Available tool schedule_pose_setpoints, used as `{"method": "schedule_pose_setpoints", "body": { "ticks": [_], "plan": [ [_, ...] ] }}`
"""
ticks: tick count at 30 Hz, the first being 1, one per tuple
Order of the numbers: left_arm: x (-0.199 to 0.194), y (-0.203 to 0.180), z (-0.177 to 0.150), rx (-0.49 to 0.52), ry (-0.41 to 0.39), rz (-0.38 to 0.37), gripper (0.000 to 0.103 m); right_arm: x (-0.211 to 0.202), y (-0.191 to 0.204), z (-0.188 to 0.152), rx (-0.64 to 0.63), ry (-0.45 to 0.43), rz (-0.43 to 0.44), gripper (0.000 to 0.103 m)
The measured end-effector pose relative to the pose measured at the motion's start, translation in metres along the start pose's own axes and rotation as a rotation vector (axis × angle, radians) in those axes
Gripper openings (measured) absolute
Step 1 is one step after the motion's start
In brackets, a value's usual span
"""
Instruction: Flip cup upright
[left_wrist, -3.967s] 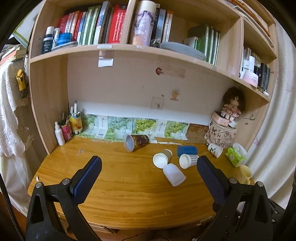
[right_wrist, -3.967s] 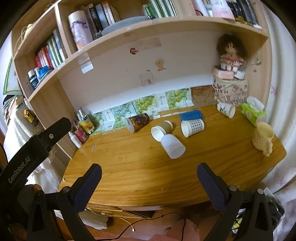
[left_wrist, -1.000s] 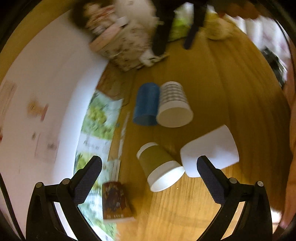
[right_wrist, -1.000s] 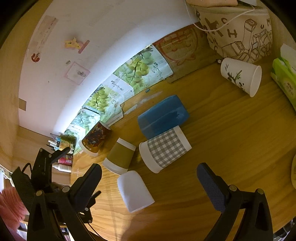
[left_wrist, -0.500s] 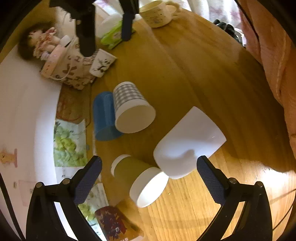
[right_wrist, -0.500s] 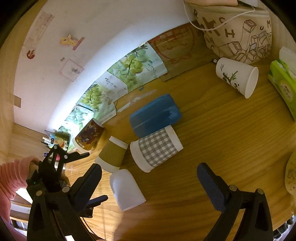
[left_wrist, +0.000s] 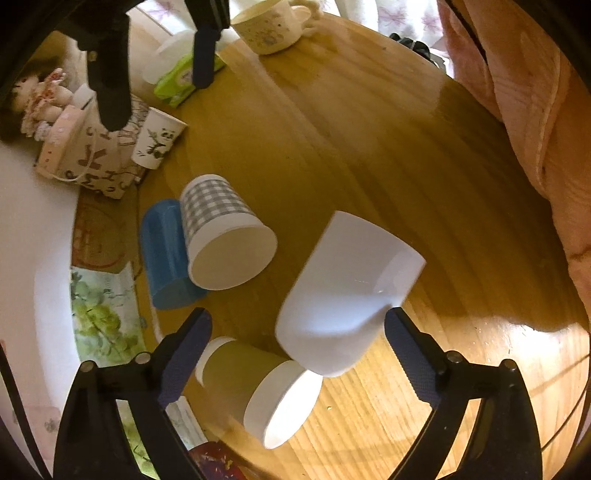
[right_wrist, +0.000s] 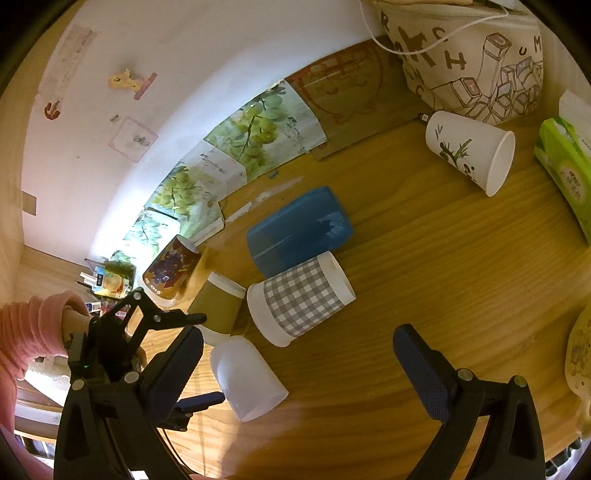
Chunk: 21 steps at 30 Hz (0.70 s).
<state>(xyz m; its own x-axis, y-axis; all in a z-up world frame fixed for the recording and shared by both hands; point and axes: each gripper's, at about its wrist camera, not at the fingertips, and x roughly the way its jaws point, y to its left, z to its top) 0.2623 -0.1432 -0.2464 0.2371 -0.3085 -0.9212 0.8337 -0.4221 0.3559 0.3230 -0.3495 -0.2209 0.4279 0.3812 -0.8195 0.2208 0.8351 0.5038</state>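
A plain white cup lies on its side on the wooden desk, right in front of my open left gripper; its closed end sits between the fingertips. It also shows in the right wrist view. Beside it lie an olive paper cup, a grey checked cup and a blue cup, all on their sides. My right gripper is open and empty, hovering above the checked cup. The left gripper shows at lower left in the right wrist view.
A panda-print cup lies by a printed fabric bag. A green tissue pack and a cream mug stand at the desk's right end. A dark patterned cup lies near the wall. My pink sleeve is alongside.
My left gripper has moved in closer to the white cup, which now fills more of its view. My right gripper has barely shifted.
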Motion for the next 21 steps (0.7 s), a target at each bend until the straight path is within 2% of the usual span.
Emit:
{"method": "schedule_pose_setpoints", "body": {
  "ticks": [4,6,10,12,21],
  "plan": [
    [0.006,0.0,0.001,0.019,0.01,-0.05,0.094,0.002,-0.004,0.002,0.009,0.003,-0.001,0.103],
    [0.008,0.0,0.002,0.03,0.014,-0.084,0.085,0.003,-0.005,0.003,0.011,0.003,-0.001,0.103],
    [0.014,-0.002,0.003,0.052,0.034,-0.129,0.083,0.005,-0.007,0.005,0.007,0.006,-0.005,0.103],
    [0.016,-0.002,0.005,0.056,0.045,-0.161,0.074,0.006,-0.008,0.006,0.007,0.007,-0.005,0.103],
    [0.018,0.003,0.008,0.018,0.073,-0.204,0.073,0.008,-0.011,0.008,0.016,0.008,0.006,0.103]
  ]
}}
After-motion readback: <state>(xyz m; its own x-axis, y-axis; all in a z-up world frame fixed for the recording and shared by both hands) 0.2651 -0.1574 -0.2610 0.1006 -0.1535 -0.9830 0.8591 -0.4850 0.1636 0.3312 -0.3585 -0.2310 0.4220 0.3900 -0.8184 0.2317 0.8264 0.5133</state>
